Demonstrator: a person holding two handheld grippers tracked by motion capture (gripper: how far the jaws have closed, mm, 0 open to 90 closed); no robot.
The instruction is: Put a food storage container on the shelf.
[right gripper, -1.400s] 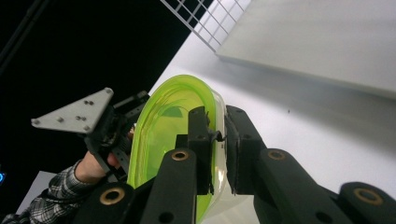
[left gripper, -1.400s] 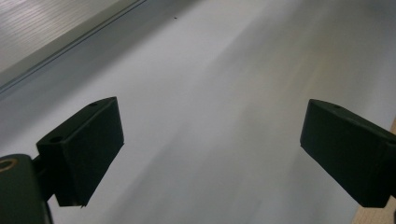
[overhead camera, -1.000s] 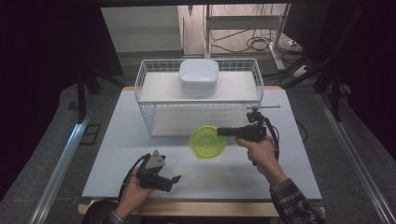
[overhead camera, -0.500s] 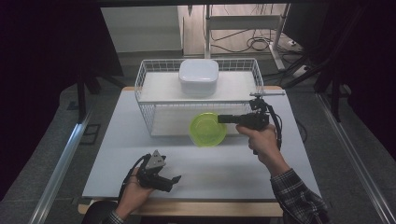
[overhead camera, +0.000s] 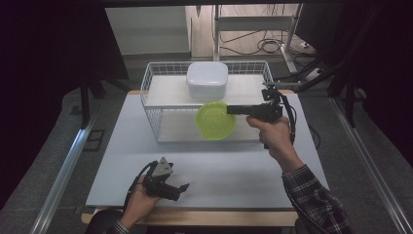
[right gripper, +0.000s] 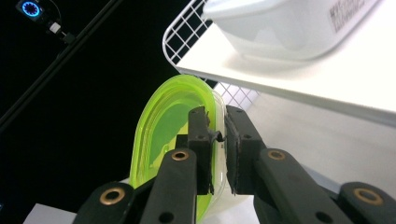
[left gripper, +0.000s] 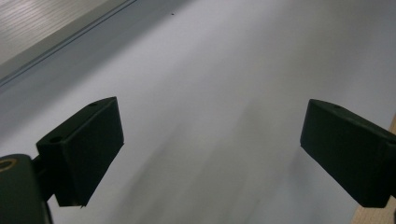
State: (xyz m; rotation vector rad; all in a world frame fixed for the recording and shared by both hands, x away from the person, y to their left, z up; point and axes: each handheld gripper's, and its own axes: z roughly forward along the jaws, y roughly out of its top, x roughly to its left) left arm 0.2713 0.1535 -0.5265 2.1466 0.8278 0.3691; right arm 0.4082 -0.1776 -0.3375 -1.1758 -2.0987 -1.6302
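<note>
Glowing lime-green and translucent, the bowl (overhead camera: 216,121) is tipped on edge mid-frame in the high view, in front of the wire rack (overhead camera: 155,105) – right gripper (overhead camera: 233,110) clamped on its rim, forearm reaching in from lower right. White container (overhead camera: 207,80) sits on the rack's top shelf. Bare table (overhead camera: 234,170) w/ plenty of room below. Left gripper (overhead camera: 181,189) rests lower left, jaws spread wide – nothing between them.

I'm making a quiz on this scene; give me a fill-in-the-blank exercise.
1. The right gripper is shut on the rim of the ____ bowl.
2. The white container sits on the wire rack's ____ shelf.
3. The left gripper's jaws stand ____.

Missing words: green; top; open
</note>
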